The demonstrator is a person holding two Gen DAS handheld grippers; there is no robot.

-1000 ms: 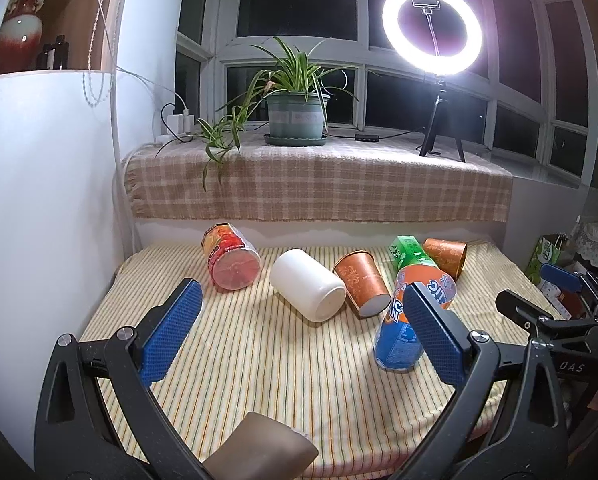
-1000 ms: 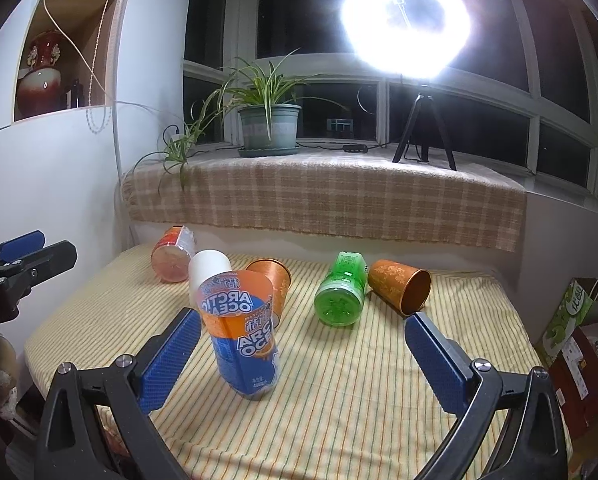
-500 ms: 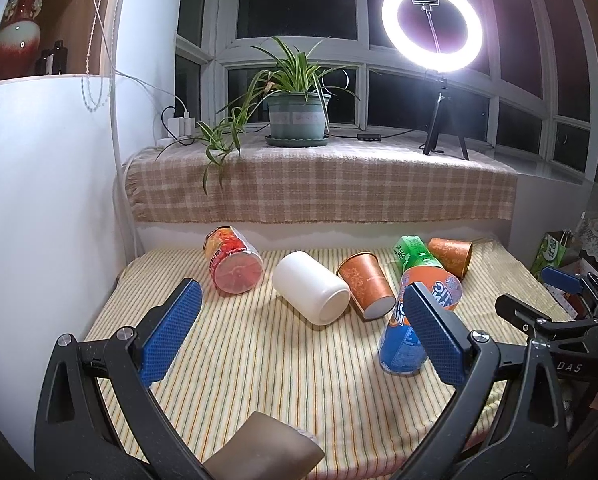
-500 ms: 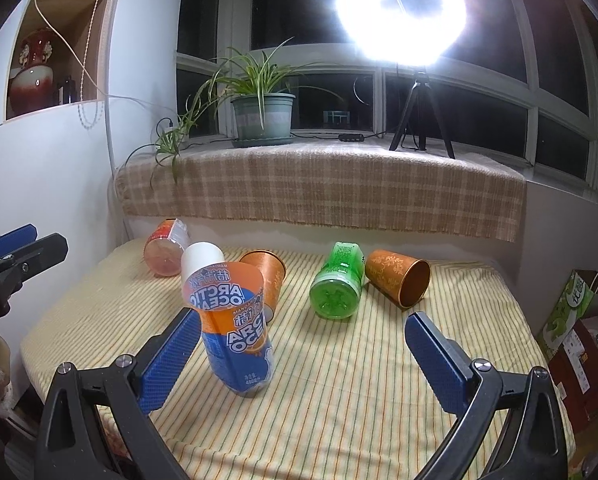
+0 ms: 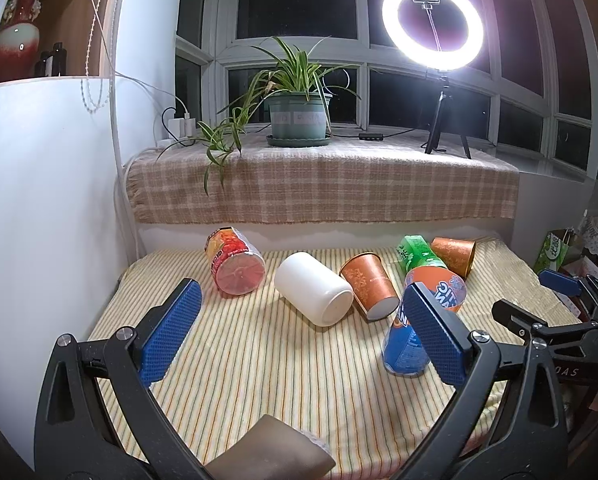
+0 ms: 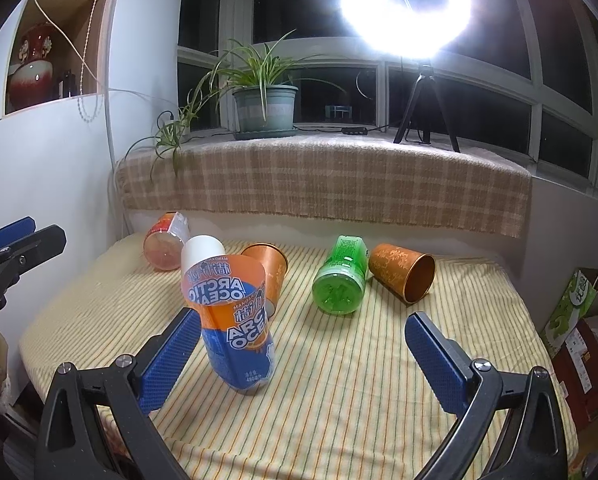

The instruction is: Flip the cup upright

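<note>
Standing mouth-up on the striped tablecloth, the orange-and-blue Arctic Ocean cup leans a little while both grippers hang spread wide with nothing between their pads.

The right gripper has its blue pads far apart; the cup sits just beside the left-hand pad, though contact cannot be told. The left gripper is likewise released, its right-hand pad overlapping the same cup in view. Behind the cup, five others lie on their sides: a red-printed clear cup, a white cup, an orange paper cup, a green cup with its base toward the right camera, and a copper-coloured cup just beside the green one. A potted plant and a ring light stand on the sill.
</note>
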